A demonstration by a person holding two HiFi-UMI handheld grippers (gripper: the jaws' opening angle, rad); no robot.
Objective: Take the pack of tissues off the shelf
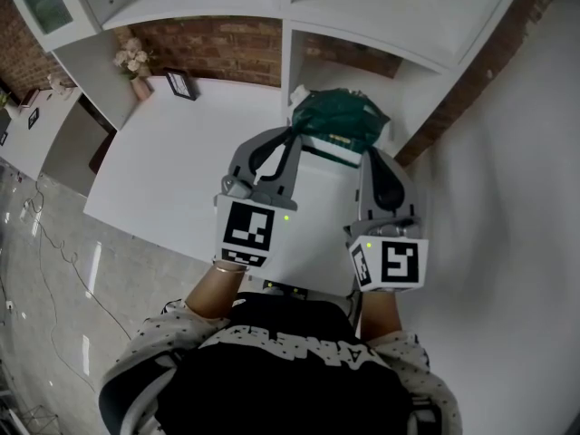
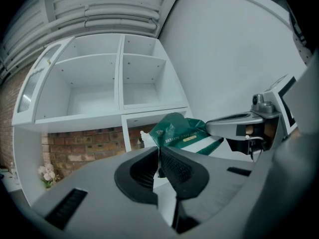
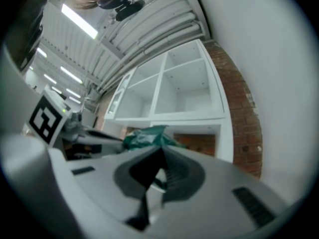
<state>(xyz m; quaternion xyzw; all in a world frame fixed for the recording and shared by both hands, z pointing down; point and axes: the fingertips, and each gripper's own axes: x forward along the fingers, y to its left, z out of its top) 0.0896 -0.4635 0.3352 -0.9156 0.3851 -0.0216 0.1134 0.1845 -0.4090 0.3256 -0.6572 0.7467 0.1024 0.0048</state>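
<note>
Head view, left to right: a small vase of pale flowers and a dark picture frame stand at the back of the white worktop, against the brick wall that shows through the open lower bays of the white shelf unit. Right of these, the left hand-held gripper reaches forward with its jaws drawn almost together on the left end of the green pack of tissues; the left gripper view shows the ribbed pads closing on a pale edge of the wrapper, with the green body of the pack just beyond them. The pack hangs between the two tools, in front of the upright that divides the lower bays and above the worktop, apparently resting on no board. On its right end sits the right hand-held gripper, fully closed; in the right gripper view a sliver of green and white wrapper is pinched between its jaws, the bulk of the pack lying ahead and to the left. Judged from this arrangement, the grasp is complete and the pack seems already lifted clear of its shelf, so the removal is largely done. What appears to remain is drawing the pack back towards the person and setting it down on the worktop; the thin wrapper edges in both grips could slip or tear.
</note>
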